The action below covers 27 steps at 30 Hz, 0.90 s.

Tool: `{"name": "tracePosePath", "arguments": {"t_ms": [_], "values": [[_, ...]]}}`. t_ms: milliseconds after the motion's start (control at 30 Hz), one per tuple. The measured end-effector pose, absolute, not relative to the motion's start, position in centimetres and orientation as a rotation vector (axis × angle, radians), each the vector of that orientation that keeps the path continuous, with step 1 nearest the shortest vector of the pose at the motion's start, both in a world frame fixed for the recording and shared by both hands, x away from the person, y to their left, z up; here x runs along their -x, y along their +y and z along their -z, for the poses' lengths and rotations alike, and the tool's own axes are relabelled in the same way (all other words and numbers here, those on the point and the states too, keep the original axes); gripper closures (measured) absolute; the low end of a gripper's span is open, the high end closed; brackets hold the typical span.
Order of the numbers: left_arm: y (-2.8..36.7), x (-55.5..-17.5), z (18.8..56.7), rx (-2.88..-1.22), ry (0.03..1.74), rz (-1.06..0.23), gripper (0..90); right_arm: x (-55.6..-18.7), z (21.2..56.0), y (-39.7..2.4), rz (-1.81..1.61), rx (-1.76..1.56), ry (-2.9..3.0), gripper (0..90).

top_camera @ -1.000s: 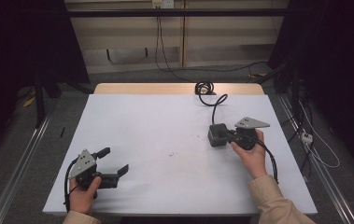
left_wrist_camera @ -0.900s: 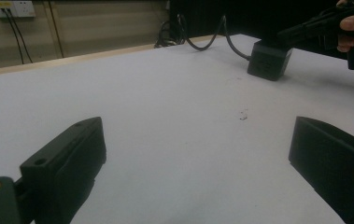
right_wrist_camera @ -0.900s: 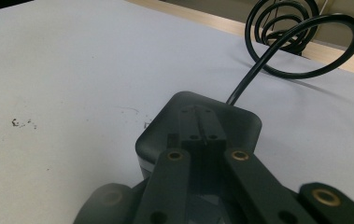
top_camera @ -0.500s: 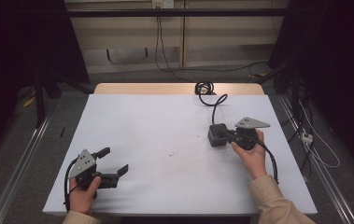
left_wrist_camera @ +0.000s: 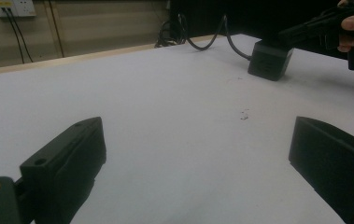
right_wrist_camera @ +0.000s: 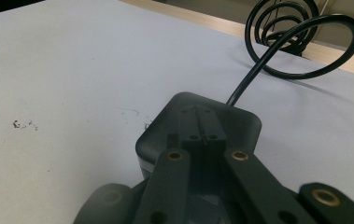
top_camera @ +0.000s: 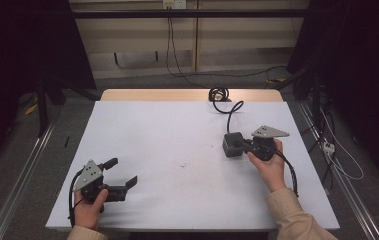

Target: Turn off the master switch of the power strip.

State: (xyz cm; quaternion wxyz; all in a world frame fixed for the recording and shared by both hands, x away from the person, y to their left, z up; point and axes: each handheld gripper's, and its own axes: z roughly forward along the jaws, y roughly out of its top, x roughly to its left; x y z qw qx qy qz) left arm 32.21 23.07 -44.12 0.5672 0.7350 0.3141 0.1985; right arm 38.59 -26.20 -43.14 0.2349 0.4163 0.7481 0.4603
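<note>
The right gripper (top_camera: pixel 239 145) sits on the right half of the desk (top_camera: pixel 177 130), held by the person's right hand (top_camera: pixel 269 167); its jaws are drawn together, and in the right gripper view they lie over the top of a black power adapter (right_wrist_camera: pixel 202 126), though whether they pinch it or merely rest on it I cannot tell; the adapter (top_camera: pixel 232 145) stands on the white desk top just to the left of that hand, right of the desk's middle; its black cable (top_camera: pixel 227 107) runs from it toward the far edge and ends in a coil (top_camera: pixel 219 93) on the bare wooden strip there; in the right gripper view the coil (right_wrist_camera: pixel 282 37) loops just beyond the adapter; the left gripper (top_camera: pixel 122 175) rests near the front left corner in the left hand (top_camera: pixel 89 207), well apart from the adapter, its jaws spread wide with nothing but bare desk between them; a few small dark specks (top_camera: pixel 183 165) mark the desk near its middle.
</note>
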Motion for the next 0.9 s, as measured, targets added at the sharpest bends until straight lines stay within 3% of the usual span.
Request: {"name": "tracePosePath", "arguments": {"t_ms": [900], "values": [[22.99, -32.32, 44.21, -1.740, 0.734, -0.467, 3.7, -38.66, 42.87, -26.44, -1.290, -1.154, 2.046, 90.0]]}}
